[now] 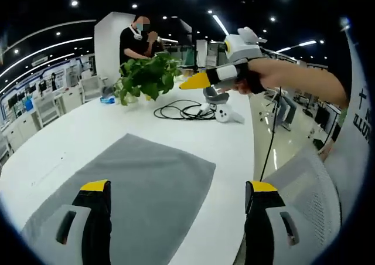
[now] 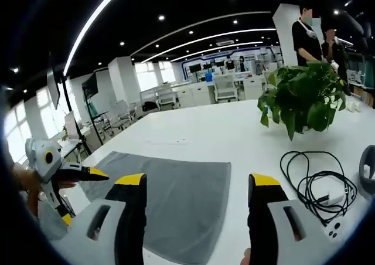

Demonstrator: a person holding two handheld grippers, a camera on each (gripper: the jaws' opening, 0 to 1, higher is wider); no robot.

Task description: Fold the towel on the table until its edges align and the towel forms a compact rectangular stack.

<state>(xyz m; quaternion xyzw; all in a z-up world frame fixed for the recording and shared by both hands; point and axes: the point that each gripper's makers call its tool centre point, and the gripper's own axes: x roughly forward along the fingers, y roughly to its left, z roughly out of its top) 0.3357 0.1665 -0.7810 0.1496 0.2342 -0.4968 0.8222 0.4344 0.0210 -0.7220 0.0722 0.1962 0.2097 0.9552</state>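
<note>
The grey towel (image 1: 135, 189) lies flat and unfolded on the white tabletop (image 1: 88, 130), near its front edge. Both claws hang above it with jaws apart, gripping nothing: the left claw (image 1: 179, 203) over the towel, the right claw (image 2: 196, 206) likewise. Beyond it sit a coiled cable (image 2: 316, 180) and a potted plant (image 2: 302, 98). A shallow pinch could catch one layer unevenly, skewing the fold, or drag the towel off the edge.
</note>
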